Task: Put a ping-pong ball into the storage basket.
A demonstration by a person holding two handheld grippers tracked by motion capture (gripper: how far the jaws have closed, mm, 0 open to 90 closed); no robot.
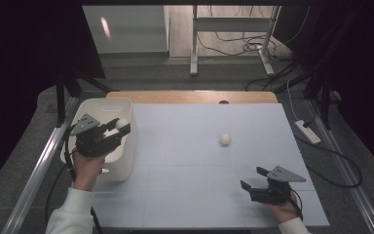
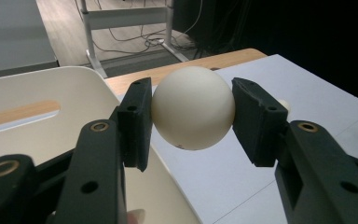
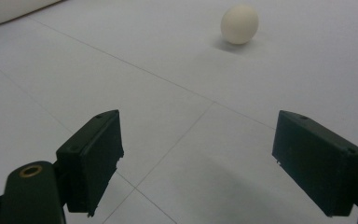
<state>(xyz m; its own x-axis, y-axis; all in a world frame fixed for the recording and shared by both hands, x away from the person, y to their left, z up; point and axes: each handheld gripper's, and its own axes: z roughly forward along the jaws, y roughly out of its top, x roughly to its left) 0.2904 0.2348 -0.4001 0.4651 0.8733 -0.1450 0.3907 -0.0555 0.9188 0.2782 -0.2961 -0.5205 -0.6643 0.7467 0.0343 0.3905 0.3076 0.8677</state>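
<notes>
The left tongs (image 2: 192, 112) are closed on a cream ball (image 2: 193, 108), and both black jaws press on its sides. In the high view the left tongs (image 1: 119, 127) hold this ball (image 1: 122, 124) above the right rim of a white bin (image 1: 126, 161), which stands at the left edge of the tabletop (image 1: 185, 165). From the left gripper view the bin (image 2: 37, 93) lies behind and below the jaws, and a long handle slot is cut in its far wall. The person's left hand (image 1: 86, 165) grips the tool from below, with a white sleeve (image 1: 70, 214) behind it.

The right tongs (image 3: 198, 158) are released, with the jaws wide apart and nothing between them. In the high view they (image 1: 253, 179) rest low over the near right part of the tabletop, held by the right hand (image 1: 285, 209).

A second cream ball (image 1: 225, 139) lies alone on the tabletop, well apart from both tongs. In the right gripper view this ball (image 3: 239, 24) is far ahead of the open jaws, a little to the right, with a soft shadow below it. The tabletop is white with thin seam lines, and a wooden edge (image 1: 190, 96) shows at its far side.
</notes>
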